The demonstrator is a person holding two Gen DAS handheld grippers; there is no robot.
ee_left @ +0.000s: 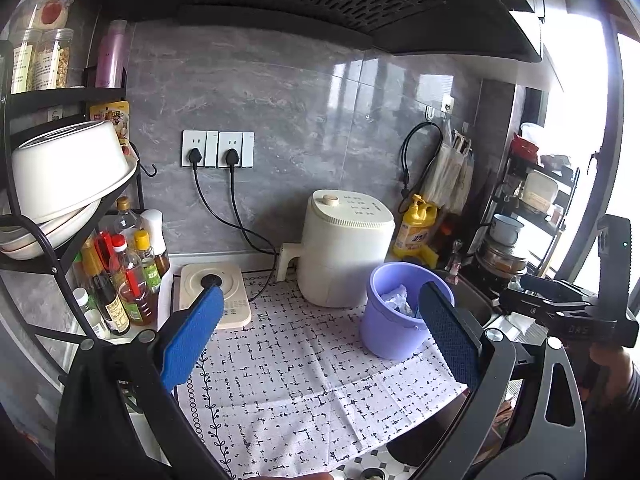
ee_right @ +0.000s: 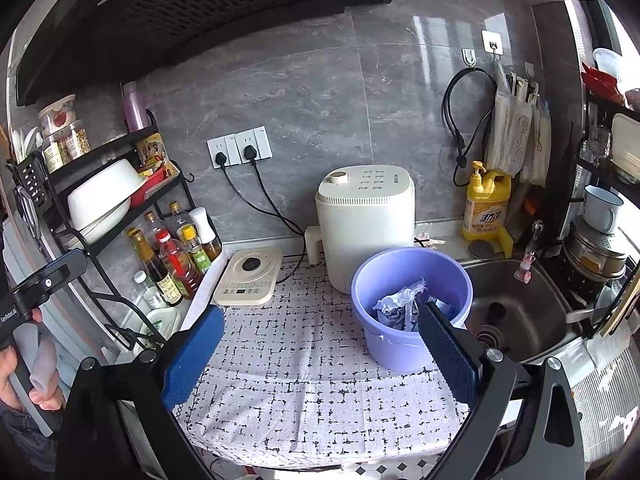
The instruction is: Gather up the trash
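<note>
We see a bucket [ee_right: 408, 312] on the cloth [ee_right: 320, 392] with trash [ee_right: 400, 304] in it — just before the cooker [ee_right: 365, 220] and left of the sink [ee_right: 520, 312]. A hob [ee_right: 248, 276] lies left of the cooker, its far edge near the wall. Bottles [ee_right: 172, 256] stand left of the hob, under a rack [ee_left: 68, 240] holding a bowl [ee_left: 68, 168]. A soap bottle [ee_right: 486, 204] stands behind the sink — right of the cooker.
</note>
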